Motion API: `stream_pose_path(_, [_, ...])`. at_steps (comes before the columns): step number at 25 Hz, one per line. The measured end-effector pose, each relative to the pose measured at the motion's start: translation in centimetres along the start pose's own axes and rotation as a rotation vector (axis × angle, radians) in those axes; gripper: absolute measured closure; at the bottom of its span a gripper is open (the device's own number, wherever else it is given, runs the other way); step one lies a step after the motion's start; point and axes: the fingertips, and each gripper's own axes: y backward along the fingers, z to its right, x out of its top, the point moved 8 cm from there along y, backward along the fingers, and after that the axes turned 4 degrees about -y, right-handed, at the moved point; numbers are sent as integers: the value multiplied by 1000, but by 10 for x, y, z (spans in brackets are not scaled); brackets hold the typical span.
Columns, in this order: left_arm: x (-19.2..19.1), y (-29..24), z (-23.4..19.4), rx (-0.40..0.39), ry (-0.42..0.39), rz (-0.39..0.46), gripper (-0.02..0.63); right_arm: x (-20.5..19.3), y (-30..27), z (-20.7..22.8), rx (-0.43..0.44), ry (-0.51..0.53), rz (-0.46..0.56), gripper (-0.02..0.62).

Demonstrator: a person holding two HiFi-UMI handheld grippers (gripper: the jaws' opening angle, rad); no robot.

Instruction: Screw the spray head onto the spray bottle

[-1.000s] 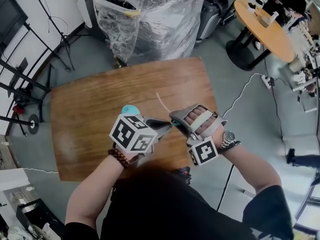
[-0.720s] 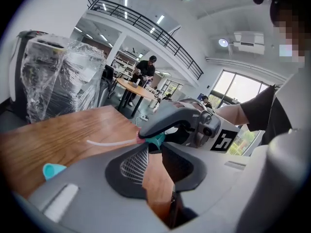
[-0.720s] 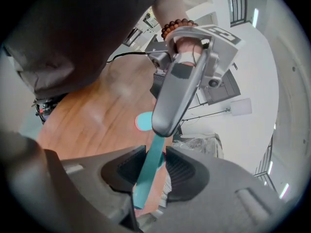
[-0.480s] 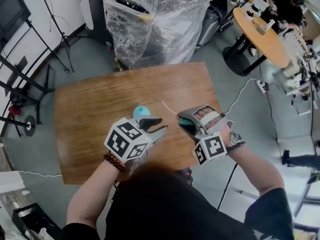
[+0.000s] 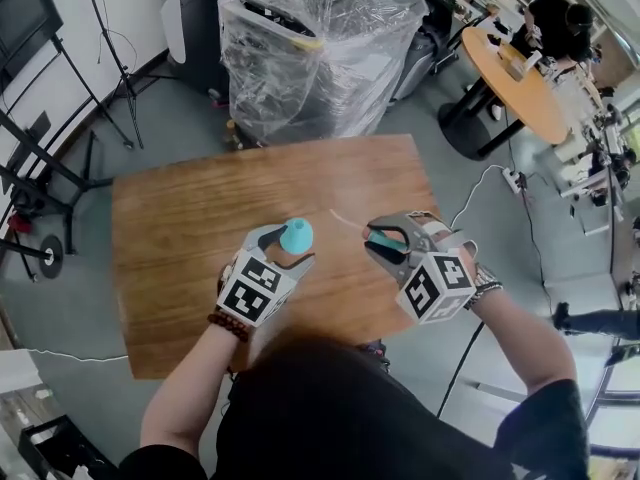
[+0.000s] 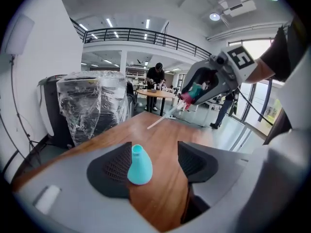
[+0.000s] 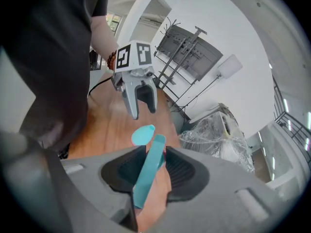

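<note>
A small teal spray bottle [image 5: 296, 235] stands upright on the wooden table [image 5: 170, 238]. My left gripper [image 5: 283, 249] is around it; its jaws have just been opening and now stand wide. In the left gripper view the bottle [image 6: 139, 165] sits between the jaws, close to the left pad [image 6: 111, 165], with a clear gap to the right one. My right gripper [image 5: 380, 240] hovers to the bottle's right, shut on the teal spray head [image 7: 148, 171]. The head's thin white tube [image 6: 159, 121] hangs out over the table. From the right gripper view the bottle [image 7: 143, 135] lies just beyond the jaws.
A plastic-wrapped machine [image 5: 310, 43] stands past the table's far edge. A round orange table [image 5: 525, 78] with a person at it is at the far right. Black stands [image 5: 40, 168] line the left wall. A white cable [image 5: 480, 193] runs across the floor on the right.
My left gripper left the spray head, opened and moved over to the bottle, which now stands between its jaws. My right gripper rolled and rose a little, still holding the spray head.
</note>
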Motion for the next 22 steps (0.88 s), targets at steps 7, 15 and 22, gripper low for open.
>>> stream_pose_path(7, [-32,-33,-16,65,-21,-4,193,28,14,13,72,-115,27,476])
stream_pose_path(15, [-70,-86,-32,44,-49,-89,154,49,13,16,144,-161,27,476])
stream_pose_path(22, [-84,-109,-35,21,-92,-133,150,56,8,13,187,-146,6,476])
